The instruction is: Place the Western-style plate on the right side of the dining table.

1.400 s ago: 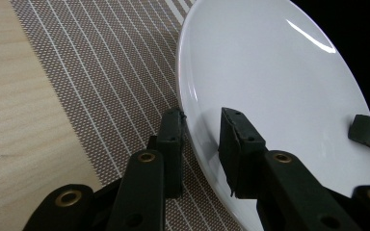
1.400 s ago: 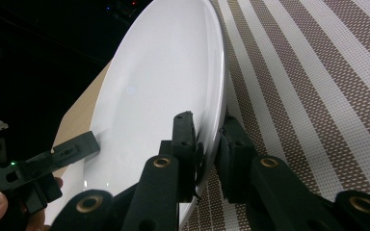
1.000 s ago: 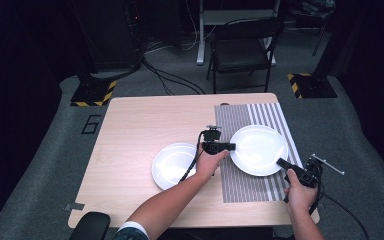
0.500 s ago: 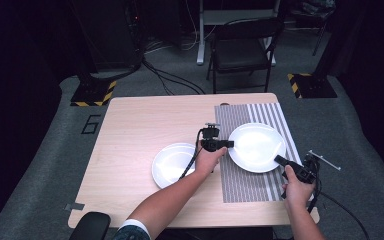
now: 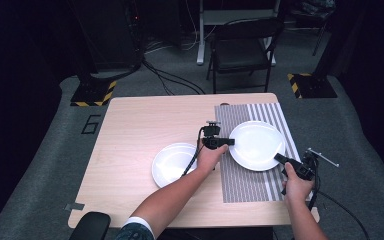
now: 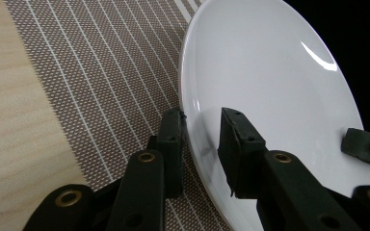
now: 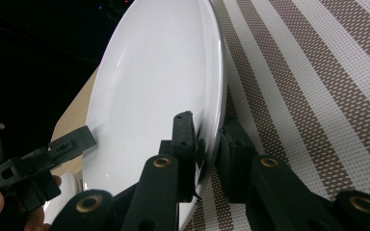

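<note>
A white plate (image 5: 256, 142) lies on the striped placemat (image 5: 250, 185) at the table's right. My right gripper (image 5: 279, 158) is shut on its near right rim, and in the right gripper view the plate (image 7: 154, 82) is tilted up off the mat with the rim pinched in my right gripper (image 7: 207, 130). My left gripper (image 5: 228, 142) is at the plate's left rim. In the left gripper view, my left gripper (image 6: 202, 130) is open, its jaws straddling the rim of the plate (image 6: 270, 86) with a gap. A second white plate (image 5: 172, 164) rests on bare wood under the left forearm.
The wooden table (image 5: 145, 125) has free surface at its left and back. A folding chair (image 5: 242, 50) stands behind the table. Two stands with yellow-black striped bases (image 5: 92, 92) (image 5: 310, 85) and cables are on the grey floor.
The plate on the mat has shifted slightly away from the person, with the right gripper following its rim. The left gripper stays at the left rim.
</note>
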A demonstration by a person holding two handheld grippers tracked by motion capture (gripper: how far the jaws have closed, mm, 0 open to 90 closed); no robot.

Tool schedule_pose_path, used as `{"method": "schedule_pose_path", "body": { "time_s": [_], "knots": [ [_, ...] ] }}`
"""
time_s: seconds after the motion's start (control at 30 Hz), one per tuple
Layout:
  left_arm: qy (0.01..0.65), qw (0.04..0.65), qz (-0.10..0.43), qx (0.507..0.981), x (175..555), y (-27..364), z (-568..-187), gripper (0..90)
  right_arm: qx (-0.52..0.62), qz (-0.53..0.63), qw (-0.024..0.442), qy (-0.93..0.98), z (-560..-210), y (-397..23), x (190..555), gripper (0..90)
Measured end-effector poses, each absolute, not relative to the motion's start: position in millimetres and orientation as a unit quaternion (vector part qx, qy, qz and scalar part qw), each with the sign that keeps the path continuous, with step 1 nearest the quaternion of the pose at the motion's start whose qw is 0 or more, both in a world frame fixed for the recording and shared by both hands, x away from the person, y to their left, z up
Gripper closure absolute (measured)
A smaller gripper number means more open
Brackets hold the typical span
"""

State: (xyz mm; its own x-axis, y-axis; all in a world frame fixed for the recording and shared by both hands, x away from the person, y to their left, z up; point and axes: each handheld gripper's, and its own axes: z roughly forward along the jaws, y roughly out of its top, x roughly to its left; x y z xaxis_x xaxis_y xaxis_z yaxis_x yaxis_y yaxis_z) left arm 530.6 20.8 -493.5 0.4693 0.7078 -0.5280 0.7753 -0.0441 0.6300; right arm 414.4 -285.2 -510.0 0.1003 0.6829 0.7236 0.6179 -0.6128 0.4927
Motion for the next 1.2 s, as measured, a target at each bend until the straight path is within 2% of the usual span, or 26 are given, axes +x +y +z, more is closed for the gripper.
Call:
{"method": "schedule_pose_path", "body": {
  "time_s": [1.2],
  "knots": [
    [0.535,0.433,-0.041,0.724,538.3,16.6,-513.7,71.4,0.752,0.466,0.053,0.463,-520.5,-284.7,437.6,77.1]
  ]
}}
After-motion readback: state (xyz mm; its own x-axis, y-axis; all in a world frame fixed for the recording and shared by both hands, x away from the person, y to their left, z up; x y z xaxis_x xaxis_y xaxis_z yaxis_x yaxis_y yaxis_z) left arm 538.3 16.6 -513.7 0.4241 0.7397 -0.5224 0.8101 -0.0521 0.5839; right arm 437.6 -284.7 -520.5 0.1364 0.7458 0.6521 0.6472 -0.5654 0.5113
